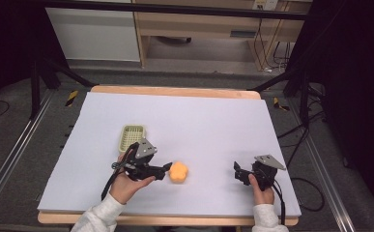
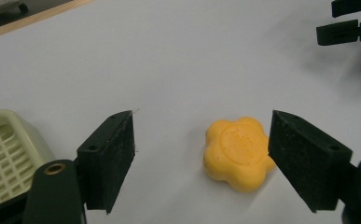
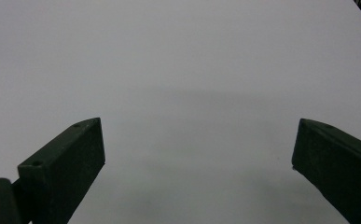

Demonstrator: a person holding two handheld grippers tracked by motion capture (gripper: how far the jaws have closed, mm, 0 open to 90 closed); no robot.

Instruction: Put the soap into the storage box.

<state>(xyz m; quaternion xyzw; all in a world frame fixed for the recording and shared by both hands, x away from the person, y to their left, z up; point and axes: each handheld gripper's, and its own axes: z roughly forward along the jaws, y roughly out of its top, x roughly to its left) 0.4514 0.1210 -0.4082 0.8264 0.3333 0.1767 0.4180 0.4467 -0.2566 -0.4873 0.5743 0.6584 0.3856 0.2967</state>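
An orange flower-shaped block (image 1: 178,172) lies flat on the white table (image 1: 208,125), front centre. My left gripper (image 1: 165,170) rests just left of it, pointing at it. In the left gripper view the block (image 2: 236,151) sits between the wide-apart jaws of that gripper (image 2: 204,128), close against the right-hand one, which is open. A pale green slotted tray (image 1: 132,137) lies behind the left hand, and its corner (image 2: 5,149) is at the lower left of the left gripper view. My right gripper (image 1: 237,173) rests at the front right, open (image 3: 199,133) over bare tabletop.
The white sheet covers a wooden table whose edge (image 1: 175,91) runs along the back. Metal frame legs and cables stand on the floor around it. The right gripper (image 2: 350,28) shows far off in the left gripper view.
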